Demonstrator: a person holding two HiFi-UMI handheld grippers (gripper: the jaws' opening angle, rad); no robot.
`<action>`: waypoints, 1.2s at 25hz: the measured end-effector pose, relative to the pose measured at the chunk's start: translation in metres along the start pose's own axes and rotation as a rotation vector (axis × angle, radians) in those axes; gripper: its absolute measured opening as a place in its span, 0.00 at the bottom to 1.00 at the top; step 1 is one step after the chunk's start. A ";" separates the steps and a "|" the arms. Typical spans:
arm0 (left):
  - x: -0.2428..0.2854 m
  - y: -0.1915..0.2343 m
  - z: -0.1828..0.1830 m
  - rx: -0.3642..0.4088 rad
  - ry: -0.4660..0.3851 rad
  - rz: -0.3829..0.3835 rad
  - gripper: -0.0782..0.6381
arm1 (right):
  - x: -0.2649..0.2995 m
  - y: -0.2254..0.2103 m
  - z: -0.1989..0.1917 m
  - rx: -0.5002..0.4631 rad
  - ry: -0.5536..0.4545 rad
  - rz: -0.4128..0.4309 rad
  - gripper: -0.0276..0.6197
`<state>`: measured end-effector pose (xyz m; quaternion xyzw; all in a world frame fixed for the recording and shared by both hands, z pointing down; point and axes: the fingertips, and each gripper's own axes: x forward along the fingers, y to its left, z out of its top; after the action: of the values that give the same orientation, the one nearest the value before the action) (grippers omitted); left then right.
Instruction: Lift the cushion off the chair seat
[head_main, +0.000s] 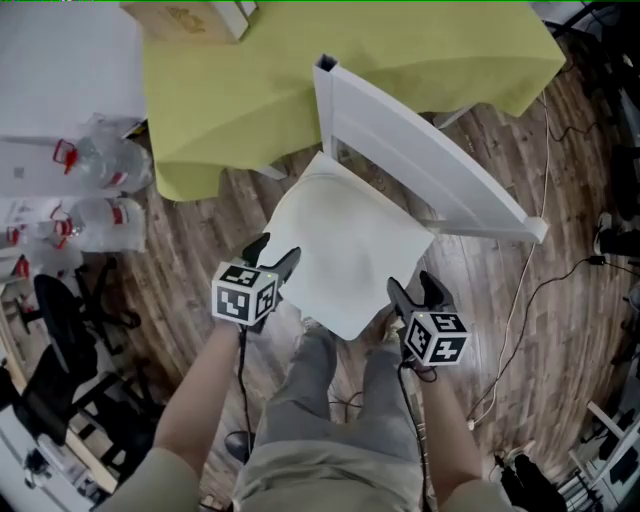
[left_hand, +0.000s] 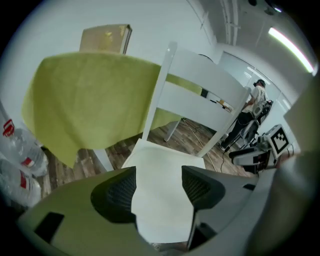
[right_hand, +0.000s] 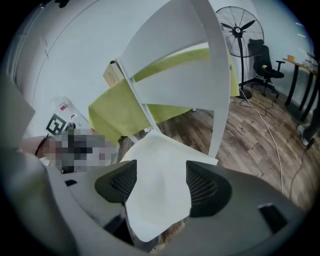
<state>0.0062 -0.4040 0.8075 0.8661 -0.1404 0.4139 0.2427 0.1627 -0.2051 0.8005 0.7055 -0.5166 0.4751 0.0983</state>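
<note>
A white chair (head_main: 425, 165) stands on the wood floor with its slatted back toward the table. An off-white cushion (head_main: 345, 250) covers its seat. My left gripper (head_main: 271, 256) hangs open over the cushion's near left edge. At the near right corner, my right gripper (head_main: 414, 288) is open too. In the left gripper view the cushion (left_hand: 159, 175) shows through the gap of the left gripper (left_hand: 159, 192), and no pad touches it. The right gripper view gives the same picture: the cushion (right_hand: 160, 170) lies beyond the spread jaws of the right gripper (right_hand: 161, 189).
A table under a yellow-green cloth (head_main: 300, 60) stands just behind the chair, with a cardboard box (head_main: 190, 15) on it. Water bottles (head_main: 105, 165) lie at the left, a black office chair (head_main: 60, 320) at the lower left. Cables (head_main: 530, 300) cross the floor at the right.
</note>
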 end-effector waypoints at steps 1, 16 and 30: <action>0.009 0.002 -0.009 -0.029 0.015 -0.008 0.51 | 0.008 -0.002 -0.006 -0.015 0.012 -0.001 0.53; 0.106 0.024 -0.118 -0.073 0.213 0.036 0.56 | 0.107 -0.057 -0.100 -0.129 0.198 -0.071 0.63; 0.126 0.040 -0.139 -0.069 0.230 0.218 0.59 | 0.128 -0.062 -0.115 -0.195 0.235 -0.185 0.61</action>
<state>-0.0244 -0.3685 0.9937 0.7838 -0.2192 0.5290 0.2403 0.1504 -0.1864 0.9816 0.6770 -0.4779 0.4908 0.2691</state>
